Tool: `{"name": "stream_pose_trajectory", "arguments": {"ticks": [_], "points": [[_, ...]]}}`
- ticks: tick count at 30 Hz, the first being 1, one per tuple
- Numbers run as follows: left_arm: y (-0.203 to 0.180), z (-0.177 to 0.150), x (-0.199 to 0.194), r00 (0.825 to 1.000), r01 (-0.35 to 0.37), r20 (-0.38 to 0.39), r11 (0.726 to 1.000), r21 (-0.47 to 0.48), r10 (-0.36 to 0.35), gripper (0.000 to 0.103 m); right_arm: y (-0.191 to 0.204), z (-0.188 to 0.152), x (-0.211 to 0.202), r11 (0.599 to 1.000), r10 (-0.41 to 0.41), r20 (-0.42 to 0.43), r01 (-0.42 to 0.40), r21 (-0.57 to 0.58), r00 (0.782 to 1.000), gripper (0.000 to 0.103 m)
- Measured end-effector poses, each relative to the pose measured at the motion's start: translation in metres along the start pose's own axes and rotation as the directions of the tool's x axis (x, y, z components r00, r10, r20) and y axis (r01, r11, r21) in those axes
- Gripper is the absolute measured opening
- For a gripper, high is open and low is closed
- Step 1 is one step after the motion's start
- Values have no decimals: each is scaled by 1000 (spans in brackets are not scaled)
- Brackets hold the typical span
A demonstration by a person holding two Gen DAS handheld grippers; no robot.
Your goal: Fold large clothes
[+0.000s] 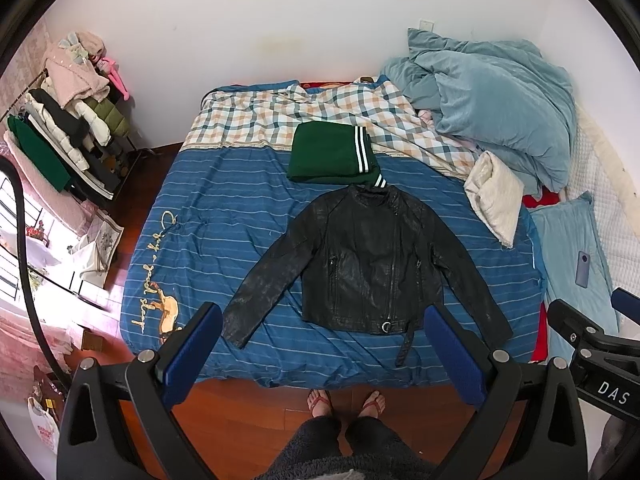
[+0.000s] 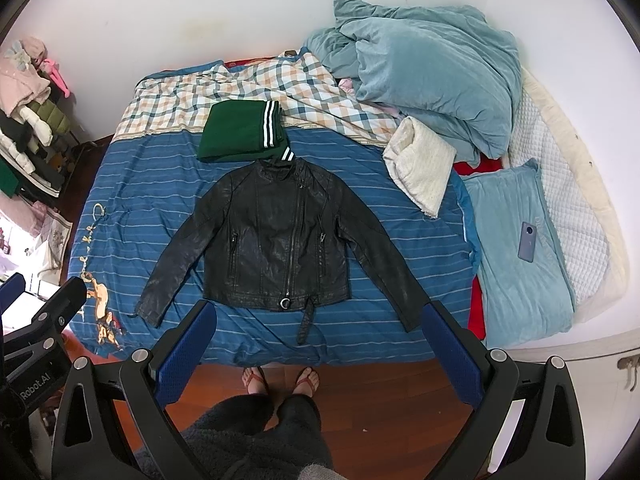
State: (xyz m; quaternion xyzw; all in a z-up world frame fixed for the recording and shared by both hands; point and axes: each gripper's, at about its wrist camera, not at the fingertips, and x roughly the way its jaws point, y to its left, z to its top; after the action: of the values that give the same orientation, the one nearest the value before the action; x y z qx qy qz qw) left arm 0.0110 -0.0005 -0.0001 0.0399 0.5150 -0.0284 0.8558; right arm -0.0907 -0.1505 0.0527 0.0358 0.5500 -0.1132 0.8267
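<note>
Bed: blue striped sheet [image 1: 224,216] covers the near part; a checked quilt [image 1: 256,116] lies across the far part.
Duvet: pale blue, bunched in a heap [image 2: 432,80] at the far right corner of the bed.
Black leather jacket: laid flat [image 1: 368,264], front up and zipped, in the middle of the striped sheet, collar away from the person, both sleeves spread outward and down, belt strap trailing off the hem.
Green garment: folded [image 1: 324,156], white-striped trim, just beyond the jacket collar, lying across the quilt's edge.
Cream towel: folded [image 2: 424,168], right of the jacket, apart from it.
Left gripper: [image 1: 324,360] held above the bed's near edge, fingers spread wide, nothing between them.
Right gripper: [image 2: 316,352] likewise spread wide and bare, clear of the jacket.
Phone: [image 2: 529,241] lies on a pale blue pillow at the right.
</note>
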Motion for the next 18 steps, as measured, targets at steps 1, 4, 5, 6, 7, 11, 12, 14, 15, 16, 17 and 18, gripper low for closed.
{"name": "stream_pose_trajectory", "arguments": {"ticks": [1, 4, 5, 6, 7, 11, 12, 14, 15, 16, 17, 18], "points": [[-1, 0, 1, 1000, 2, 0, 1000, -1, -2, 103, 0, 0, 0, 1000, 2, 0, -2, 1, 1000, 103], [-5, 3, -2, 1000, 1, 1, 1000, 1, -1, 103, 0, 0, -1, 1000, 0, 0, 0, 2, 1000, 103], [-6, 3, -1, 1000, 2, 1, 1000, 1, -2, 103, 0, 0, -1, 1000, 1, -1, -1, 2, 1000, 103], [-7, 4, -1, 1000, 3, 1, 1000, 1, -3, 103, 0, 0, -1, 1000, 1, -1, -1, 2, 1000, 103], [-5, 4, -2, 1000, 1, -1, 1000, 1, -1, 103, 0, 0, -1, 1000, 0, -1, 0, 2, 1000, 103], [-5, 5, -2, 1000, 5, 1, 1000, -2, -5, 103, -2, 1, -2, 1000, 3, -1, -3, 0, 1000, 103], [-5, 6, -2, 1000, 7, 0, 1000, -3, -7, 103, -2, 1, -2, 1000, 2, 1, -2, 0, 1000, 103], [-3, 5, -4, 1000, 8, -1, 1000, -3, -8, 103, -2, 2, -2, 1000, 4, 0, -4, 0, 1000, 103], [-3, 6, -4, 1000, 7, 0, 1000, -2, -7, 103, -2, 3, -3, 1000, 4, -1, -4, -1, 1000, 103], [-3, 6, -4, 1000, 8, 1, 1000, -1, -8, 103, -2, 2, -3, 1000, 3, 0, -3, -1, 1000, 103], [-3, 6, -5, 1000, 7, 2, 1000, -1, -7, 103, -2, 2, -4, 1000, 6, 1, -6, 0, 1000, 103], [-3, 7, -5, 1000, 5, 4, 1000, -1, -5, 103, -2, 2, -3, 1000, 5, 1, -5, 0, 1000, 103]]}}
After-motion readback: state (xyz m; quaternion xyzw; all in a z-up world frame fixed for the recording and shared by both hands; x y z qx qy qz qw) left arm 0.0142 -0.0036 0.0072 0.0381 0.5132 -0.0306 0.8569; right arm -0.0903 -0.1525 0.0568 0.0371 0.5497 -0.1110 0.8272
